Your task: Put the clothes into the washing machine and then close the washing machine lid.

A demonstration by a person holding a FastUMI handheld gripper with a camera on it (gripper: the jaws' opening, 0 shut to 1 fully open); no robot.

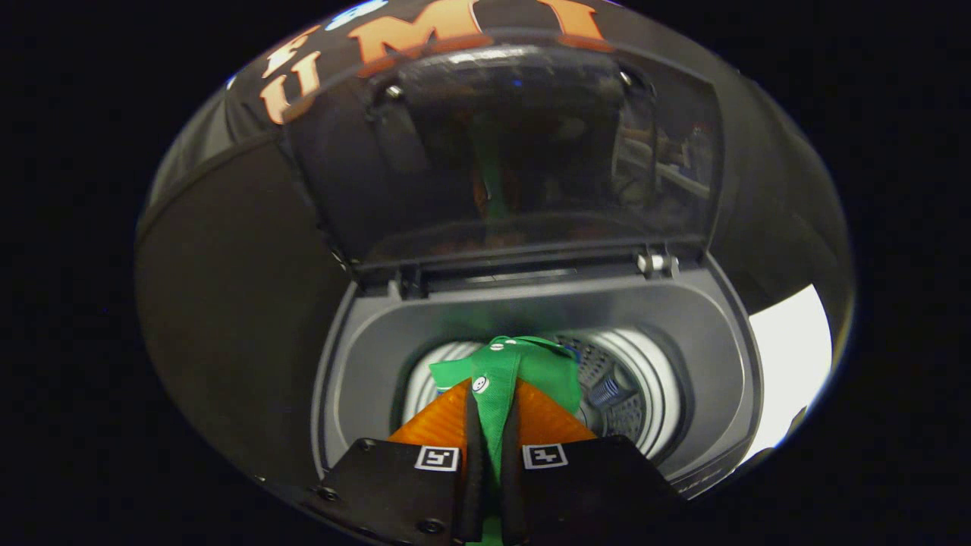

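Observation:
My gripper [494,409] is shut on a green garment [523,368] with white buttons, a strip of its cloth pinched between both fingers. The garment hangs just ahead of the fingertips, over the round drum opening [630,383] of a grey top-loading washing machine [379,341]. The perforated drum wall shows to the right of the cloth. The machine's dark see-through lid [516,152] stands raised and tilted back beyond the tub, hinged at the rear edge.
The lid's hinge [656,263] sits at the back right of the tub rim. A bright white surface [789,364] lies to the right of the machine. Black booth cloth surrounds the machine on the left and behind.

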